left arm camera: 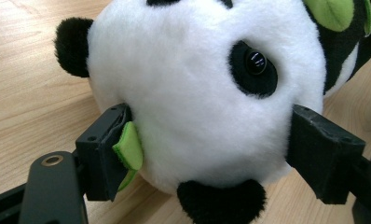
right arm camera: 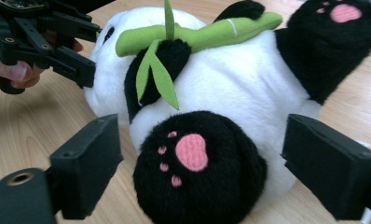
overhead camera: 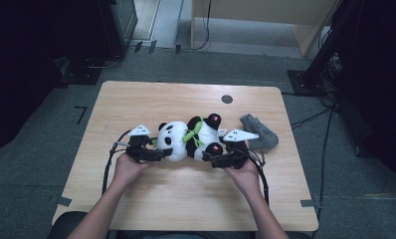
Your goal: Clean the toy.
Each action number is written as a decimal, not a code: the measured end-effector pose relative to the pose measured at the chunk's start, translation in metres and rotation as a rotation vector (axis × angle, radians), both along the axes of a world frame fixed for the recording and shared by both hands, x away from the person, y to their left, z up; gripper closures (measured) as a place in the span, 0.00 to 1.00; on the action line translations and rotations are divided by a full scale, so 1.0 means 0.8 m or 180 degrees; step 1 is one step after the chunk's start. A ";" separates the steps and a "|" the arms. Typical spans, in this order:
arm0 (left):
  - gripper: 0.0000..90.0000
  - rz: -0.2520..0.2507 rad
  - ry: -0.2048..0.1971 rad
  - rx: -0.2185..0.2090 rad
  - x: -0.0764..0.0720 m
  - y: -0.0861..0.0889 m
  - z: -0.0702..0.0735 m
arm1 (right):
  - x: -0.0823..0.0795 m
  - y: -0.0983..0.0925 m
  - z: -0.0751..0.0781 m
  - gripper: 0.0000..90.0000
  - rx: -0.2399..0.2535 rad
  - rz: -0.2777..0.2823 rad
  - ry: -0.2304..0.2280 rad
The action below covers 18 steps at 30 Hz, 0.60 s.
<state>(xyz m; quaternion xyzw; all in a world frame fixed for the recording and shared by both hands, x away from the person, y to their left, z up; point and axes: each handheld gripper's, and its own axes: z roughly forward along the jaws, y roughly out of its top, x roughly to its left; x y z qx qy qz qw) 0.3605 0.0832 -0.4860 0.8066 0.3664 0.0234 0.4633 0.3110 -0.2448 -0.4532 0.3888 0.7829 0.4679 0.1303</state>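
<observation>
Lying across the middle of the bench [overhead camera: 136, 209], long axis running nine to three o'clock in the high view: panda plush [overhead camera: 188, 139], head toward nine, feet toward three. Grey cloth [overhead camera: 260, 132] resting just beyond the feet at about two o'clock, apart from the work.

Flanking the toy from both ends: left claw [overhead camera: 158, 152] at the head, right claw [overhead camera: 213, 158] at the near foot. Squeezing the white head between both jaws in the left gripper view, pads pressed into the fur, a green felt leaf [left arm camera: 130, 149] caught against the jaw at eight o'clock. Standing spread in the right gripper view, one jaw to each side of the black foot with the pink paw pad [right arm camera: 190, 151], clear gaps on both sides, nothing pinched. Next closing judged to turn on that foot sitting straight ahead at twelve o'clock between the jaws.

Showing the green bamboo stalk [right arm camera: 197, 35] across the belly and the far left claw [right arm camera: 58, 51] at ten o'clock: right gripper view. Giving the whole layout and the cloth: high view.
</observation>
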 end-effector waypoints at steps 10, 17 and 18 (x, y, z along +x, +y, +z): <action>0.23 0.0000 0.0014 -0.0005 0.001 0.000 0.000 | 0.011 0.017 -0.024 0.00 -0.0155 -0.0006 0.0064; 0.23 0.0005 0.0024 -0.0028 0.002 0.001 0.000 | 0.014 0.026 -0.036 0.00 -0.0340 -0.0136 -0.0004; 0.23 0.0008 0.0026 -0.0036 0.002 0.000 0.000 | 0.014 0.026 -0.037 0.00 -0.0350 -0.0126 -0.0013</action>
